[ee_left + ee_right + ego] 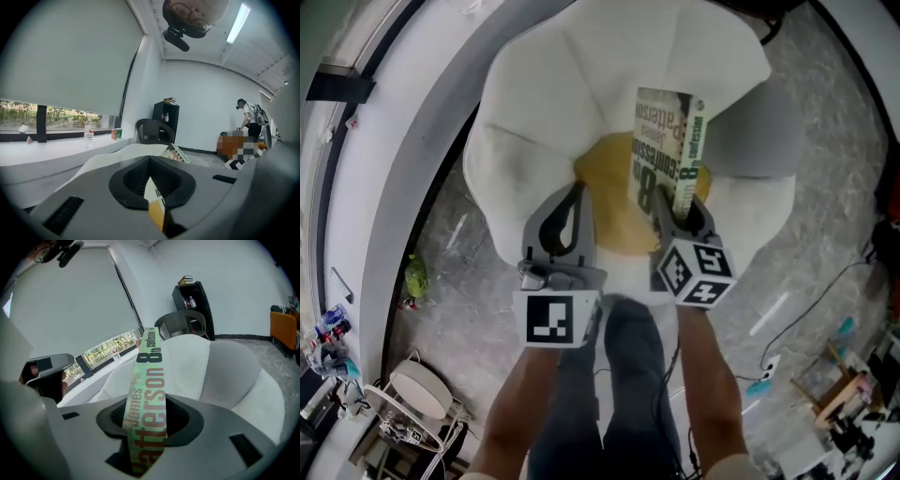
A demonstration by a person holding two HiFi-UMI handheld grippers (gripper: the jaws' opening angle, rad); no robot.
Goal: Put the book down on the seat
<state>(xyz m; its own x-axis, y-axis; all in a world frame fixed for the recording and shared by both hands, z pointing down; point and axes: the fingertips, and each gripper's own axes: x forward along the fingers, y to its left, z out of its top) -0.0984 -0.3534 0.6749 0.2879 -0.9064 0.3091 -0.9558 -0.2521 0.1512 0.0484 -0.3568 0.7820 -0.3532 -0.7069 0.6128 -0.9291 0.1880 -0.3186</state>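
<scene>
A paperback book [667, 155] with a pale green spine stands on edge, spine up, above the yellow seat cushion [614, 211] of a white armchair [534, 103]. My right gripper [672, 214] is shut on the book's near end; in the right gripper view the spine [147, 380] runs out between the dark pads. To the book's left, my left gripper [577, 192] hovers over the seat's front, fingers meeting at the tips, nothing held. The left gripper view shows only a thin slit between its pads [136, 180] and the book's far corner [176, 152] beyond.
A grey cushion [750, 141] lies on the chair's right side. A white curved ledge [403, 169] runs along the left, with a bottle [88, 132] and cans on it. A round white stool [422, 389] and cables sit on the floor. A black chair [154, 131] and a person [248, 117] are farther off.
</scene>
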